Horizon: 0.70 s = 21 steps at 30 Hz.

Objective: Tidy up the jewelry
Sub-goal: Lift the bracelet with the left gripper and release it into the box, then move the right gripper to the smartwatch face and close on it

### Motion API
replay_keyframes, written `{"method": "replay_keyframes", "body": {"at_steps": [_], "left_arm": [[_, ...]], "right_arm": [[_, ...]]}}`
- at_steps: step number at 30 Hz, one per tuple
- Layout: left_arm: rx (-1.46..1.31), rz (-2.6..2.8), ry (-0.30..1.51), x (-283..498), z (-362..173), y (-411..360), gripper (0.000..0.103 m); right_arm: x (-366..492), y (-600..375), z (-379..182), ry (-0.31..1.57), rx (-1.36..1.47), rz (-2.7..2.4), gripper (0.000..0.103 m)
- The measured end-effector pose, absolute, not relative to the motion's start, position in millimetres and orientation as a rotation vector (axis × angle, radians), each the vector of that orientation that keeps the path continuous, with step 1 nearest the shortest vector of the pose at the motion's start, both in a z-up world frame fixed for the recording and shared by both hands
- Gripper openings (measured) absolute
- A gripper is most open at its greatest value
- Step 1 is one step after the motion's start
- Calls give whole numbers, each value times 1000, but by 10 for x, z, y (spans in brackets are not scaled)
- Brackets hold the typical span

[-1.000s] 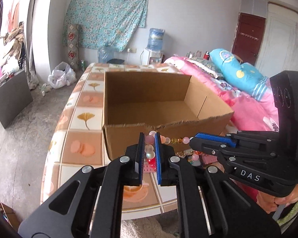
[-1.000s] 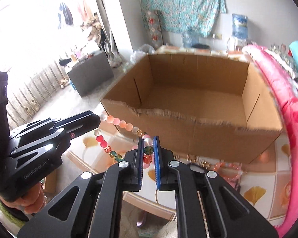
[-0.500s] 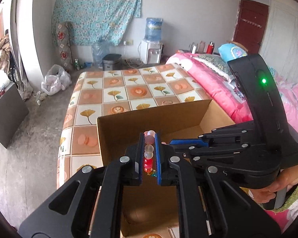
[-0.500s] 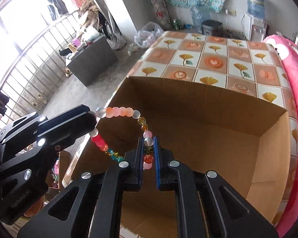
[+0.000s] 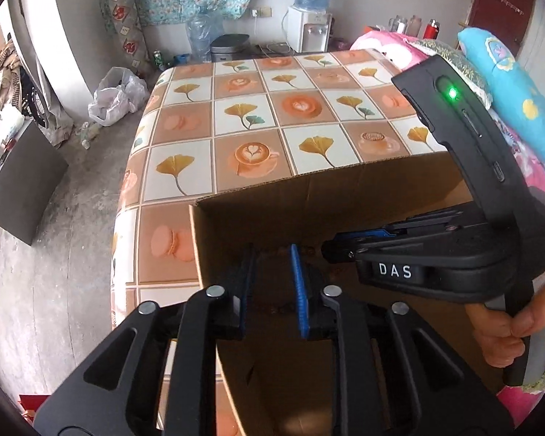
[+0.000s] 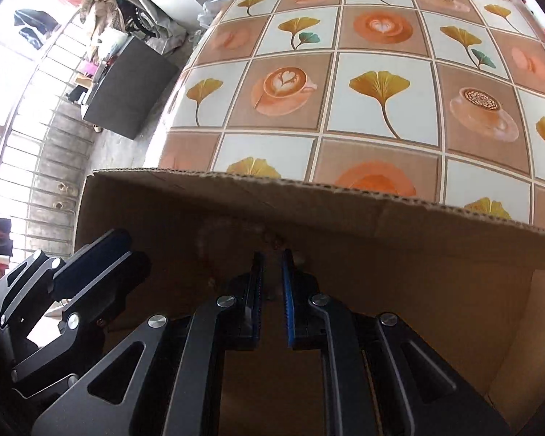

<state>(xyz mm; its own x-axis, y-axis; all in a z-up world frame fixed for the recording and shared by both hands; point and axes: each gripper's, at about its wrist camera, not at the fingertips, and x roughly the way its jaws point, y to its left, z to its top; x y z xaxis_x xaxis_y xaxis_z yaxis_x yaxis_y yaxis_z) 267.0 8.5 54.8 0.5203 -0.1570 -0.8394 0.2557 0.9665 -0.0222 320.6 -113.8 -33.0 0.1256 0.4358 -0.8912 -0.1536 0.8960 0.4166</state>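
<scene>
The left gripper (image 5: 272,283) reaches down into the box (image 5: 258,196); its jaws have just been opening and now stand apart, with nothing clearly pressed between the pads. The bracelet (image 6: 278,241) shows only as a dim, blurred bead or two in the shadow at the tips of the right gripper (image 6: 272,283), whose jaws stand narrowly apart, perhaps pinching it. The box sits on the table (image 5: 207,152).

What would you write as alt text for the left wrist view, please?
The left gripper hangs with parted jaws inside a cardboard box, nothing clearly between its pads. The right gripper reaches in beside it, above a ginkgo-and-coffee patterned tablecloth.
</scene>
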Motion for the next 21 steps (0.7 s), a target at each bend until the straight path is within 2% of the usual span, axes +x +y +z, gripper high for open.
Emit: {"method": "replay_keyframes", "body": {"at_steps": [2,6,7,8,10,13,16,21], "left_arm": [[78,-245,943,2532,689,165,32],[50,-243,821,2084,1042,324,53],[40,-245,787,1920,1132,376,63],[30,-251,751,1759,1207,426,68],[13,-251,689,1387,1302,532,83],[3,-230,676,910,1215,643,86],[13,-193,730,592,946,660,89],[-56,-176,874,337,264,535,90]], "right_arm": [[3156,-1201,-192,1336,258,439,11],[2873,-1337,318,1201,246,467,11],[2728,-1393,509,1147,240,483,15],[2573,-1460,680,1091,238,494,18],[2185,-1615,1004,963,231,518,34],[1533,-1893,1329,811,217,531,49],[974,-2138,1433,731,217,536,55],[295,-2287,1038,743,216,535,63]]}}
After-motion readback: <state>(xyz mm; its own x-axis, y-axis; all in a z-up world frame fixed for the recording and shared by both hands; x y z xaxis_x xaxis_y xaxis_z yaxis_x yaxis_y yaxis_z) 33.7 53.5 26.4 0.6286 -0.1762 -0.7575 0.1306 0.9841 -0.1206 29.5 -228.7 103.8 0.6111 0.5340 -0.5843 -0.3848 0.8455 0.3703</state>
